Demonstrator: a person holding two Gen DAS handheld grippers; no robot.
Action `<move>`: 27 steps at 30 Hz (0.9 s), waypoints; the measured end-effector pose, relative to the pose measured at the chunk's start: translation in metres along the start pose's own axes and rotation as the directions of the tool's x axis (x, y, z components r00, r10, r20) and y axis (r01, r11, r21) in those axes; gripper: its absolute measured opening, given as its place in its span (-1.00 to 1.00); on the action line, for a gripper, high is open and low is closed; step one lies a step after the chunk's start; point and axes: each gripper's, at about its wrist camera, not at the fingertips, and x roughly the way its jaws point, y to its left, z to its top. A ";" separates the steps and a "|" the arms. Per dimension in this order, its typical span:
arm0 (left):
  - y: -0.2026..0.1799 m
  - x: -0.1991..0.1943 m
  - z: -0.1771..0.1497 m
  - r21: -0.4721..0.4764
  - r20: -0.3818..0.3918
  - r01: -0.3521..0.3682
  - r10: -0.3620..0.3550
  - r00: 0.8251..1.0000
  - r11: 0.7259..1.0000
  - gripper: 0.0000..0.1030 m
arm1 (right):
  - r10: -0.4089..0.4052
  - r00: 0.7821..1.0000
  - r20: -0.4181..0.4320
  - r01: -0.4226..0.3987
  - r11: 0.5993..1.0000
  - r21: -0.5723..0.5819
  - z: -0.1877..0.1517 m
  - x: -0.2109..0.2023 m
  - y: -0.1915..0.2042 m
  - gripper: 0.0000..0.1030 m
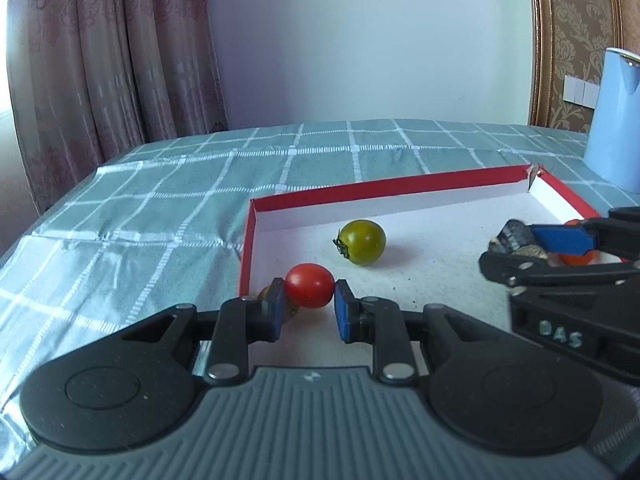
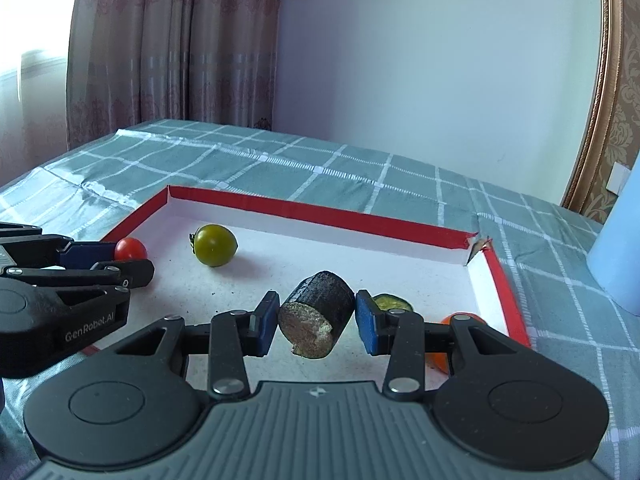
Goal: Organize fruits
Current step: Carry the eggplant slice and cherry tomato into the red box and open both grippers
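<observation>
Our left gripper (image 1: 310,306) has its blue pads pressed on either side of a small round red cherry tomato (image 1: 310,285), so we read it as clamped, low over the near-left corner of the shallow white cardboard tray with the red rim (image 1: 248,240). Our right gripper (image 2: 317,320) has its pads against a dark-skinned cylindrical chunk with a pale cut face (image 2: 314,320); the chunk lies tilted, its long axis running from about 7 o'clock to 1 o'clock between the jaws, cut face toward us. Whether it hangs clear of the tray floor we cannot tell.

Outward from the left jaws, a round olive-green tomato with a dried stem (image 1: 362,242) rests loose on the tray floor at about 1 o'clock, near the far wall. It lies at about 10 o'clock from the right jaws, and we judge the left gripper nearer. Just past the right pad lies a thin green slice (image 2: 392,303), and under the right finger linkage at 4 o'clock an orange tomato (image 2: 440,358), partly hidden. Beyond the tray spreads a teal checked tablecloth (image 1: 160,200), with a pale blue jug (image 1: 616,120) at 2 o'clock.
</observation>
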 end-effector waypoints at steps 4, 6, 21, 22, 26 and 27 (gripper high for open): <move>-0.005 0.004 0.001 0.021 0.012 -0.046 0.046 0.999 0.999 -0.55 | -0.003 0.999 -0.050 0.003 1.000 0.003 0.002 0.014 0.004 -0.22; -0.006 0.005 0.001 0.029 0.013 -0.044 0.044 0.999 0.999 -0.53 | 0.001 0.998 -0.064 -0.001 1.000 0.003 0.001 0.017 0.004 -0.22; -0.005 0.009 -0.001 0.002 -0.020 -0.018 0.018 1.000 1.000 0.24 | 0.028 0.995 -0.092 -0.026 0.999 0.033 0.001 0.017 -0.001 -0.19; -0.005 0.009 -0.001 -0.002 -0.021 -0.016 0.016 1.000 1.000 0.24 | 0.031 0.995 -0.091 -0.028 0.999 0.036 0.001 0.017 -0.002 -0.18; -0.002 0.006 -0.002 -0.008 -0.017 0.003 -0.003 1.000 1.000 0.31 | 0.043 0.995 -0.095 -0.037 0.998 0.059 -0.001 0.017 -0.006 -0.08; 0.000 0.005 -0.003 -0.013 -0.016 0.015 -0.016 1.000 1.000 0.35 | 0.047 0.994 -0.094 -0.040 0.997 0.072 -0.002 0.016 -0.009 -0.03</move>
